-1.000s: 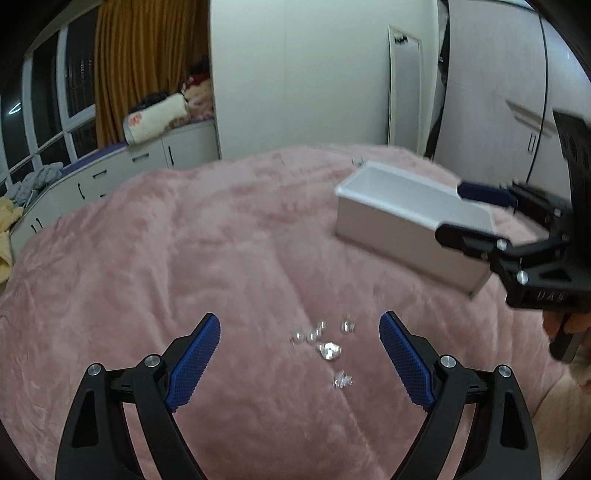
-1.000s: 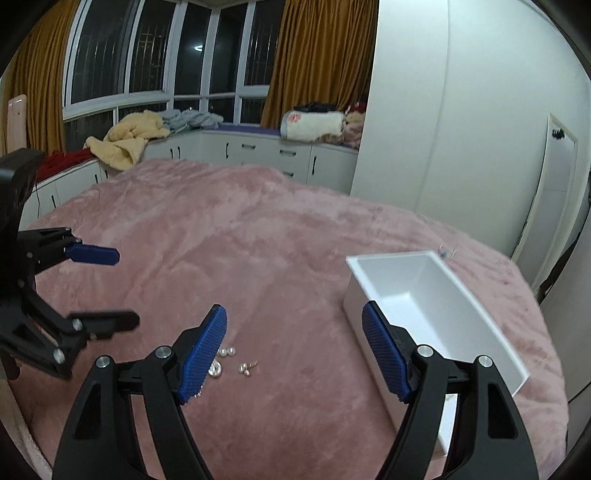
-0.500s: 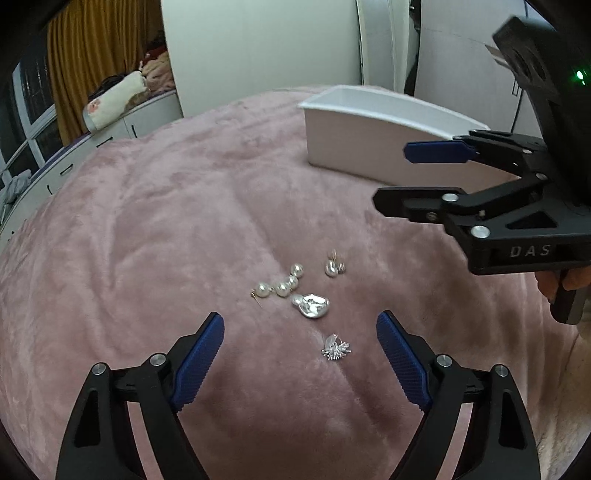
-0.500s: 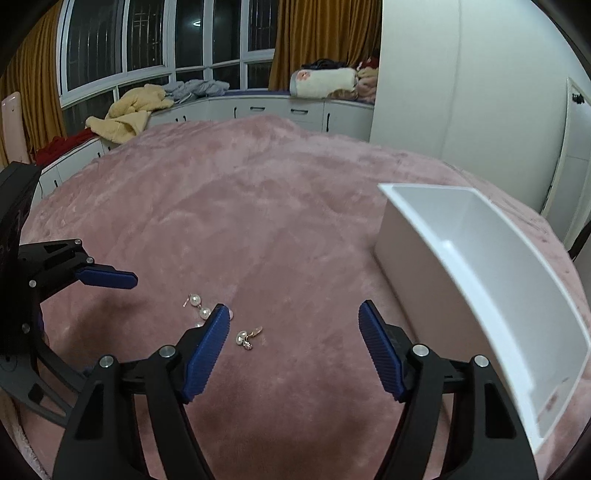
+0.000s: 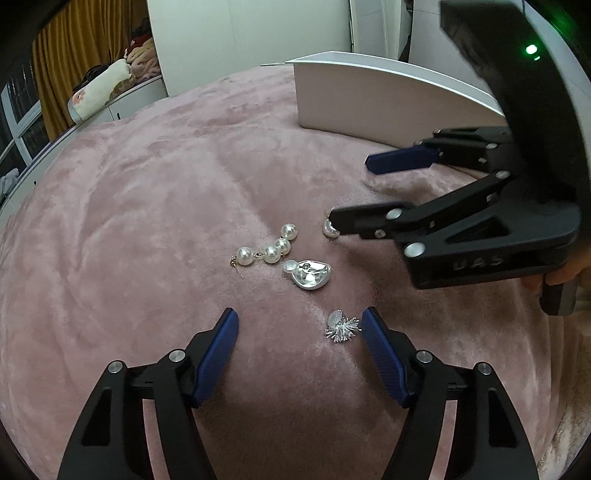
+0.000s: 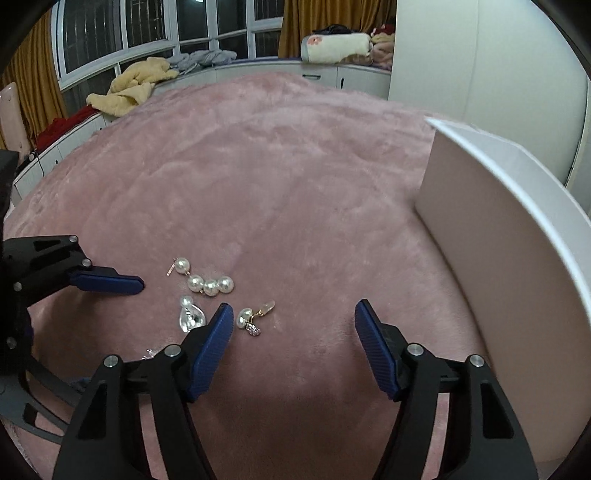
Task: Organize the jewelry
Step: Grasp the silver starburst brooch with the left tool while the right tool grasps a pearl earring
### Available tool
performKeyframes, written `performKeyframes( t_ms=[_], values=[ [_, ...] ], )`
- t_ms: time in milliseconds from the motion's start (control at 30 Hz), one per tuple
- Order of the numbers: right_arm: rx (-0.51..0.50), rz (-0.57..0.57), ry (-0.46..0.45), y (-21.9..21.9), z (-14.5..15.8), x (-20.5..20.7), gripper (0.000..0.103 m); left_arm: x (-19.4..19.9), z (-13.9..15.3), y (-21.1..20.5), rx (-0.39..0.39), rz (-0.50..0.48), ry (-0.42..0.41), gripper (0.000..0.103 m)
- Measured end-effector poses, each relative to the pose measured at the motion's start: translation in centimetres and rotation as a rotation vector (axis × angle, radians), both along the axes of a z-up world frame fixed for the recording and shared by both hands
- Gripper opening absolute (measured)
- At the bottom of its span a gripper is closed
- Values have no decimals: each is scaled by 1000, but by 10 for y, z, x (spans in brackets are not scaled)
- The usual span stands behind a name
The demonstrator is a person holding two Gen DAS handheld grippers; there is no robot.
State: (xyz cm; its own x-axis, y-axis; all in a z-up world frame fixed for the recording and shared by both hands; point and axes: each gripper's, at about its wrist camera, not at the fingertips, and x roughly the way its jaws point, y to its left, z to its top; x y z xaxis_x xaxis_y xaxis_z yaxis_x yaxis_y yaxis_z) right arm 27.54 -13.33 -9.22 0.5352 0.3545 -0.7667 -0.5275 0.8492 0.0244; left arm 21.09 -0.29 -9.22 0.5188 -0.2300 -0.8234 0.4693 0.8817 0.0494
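Over the earrings (image 5: 295, 266), jaws lower, narrower.

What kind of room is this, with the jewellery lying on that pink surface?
Probably a bedroom: a plush pink blanket covers what looks like a bed, mustard-yellow curtains hang by dark windows, and folded bedding is piled on low white cabinets.

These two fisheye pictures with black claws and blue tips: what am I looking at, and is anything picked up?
No robot here: a person holds a hand-held two-finger clamp in each hand, each with a camera looking along its fingers. One picture looks from the left gripper, the other from the right gripper; each also sees the other. On the pink plush blanket lie a four-pearl drop earring, a silver teardrop earring, a spiky silver earring and a small pearl-and-gold earring, beside a white rectangular box. Both grippers are closing, nothing gripped yet.
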Motion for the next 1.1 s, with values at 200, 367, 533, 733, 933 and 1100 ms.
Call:
performKeyframes(
  t_ms=[200,367,533,733,933,1100],
  values=[
    [-27,30,21,11,-13,-1,57,-1,-4,0,-1,-12,-2,66],
    [-5,24,53,8,-14,2,39,-1,-3,-1,-20,-23,11,54],
    [-4,40,69,7,-12,2,18,-1,-3,-1,-37,-30,31,45],
    [3,41,75,3,-7,0,16,-1,-1,2,-102,-38,83,23],
    [9,35,55,-2,6,-8,16,-6,4,4,-108,-16,86,23],
    [16,26,27,-9,23,-16,16,-14,13,7,-110,-5,73,23]
  ],
)
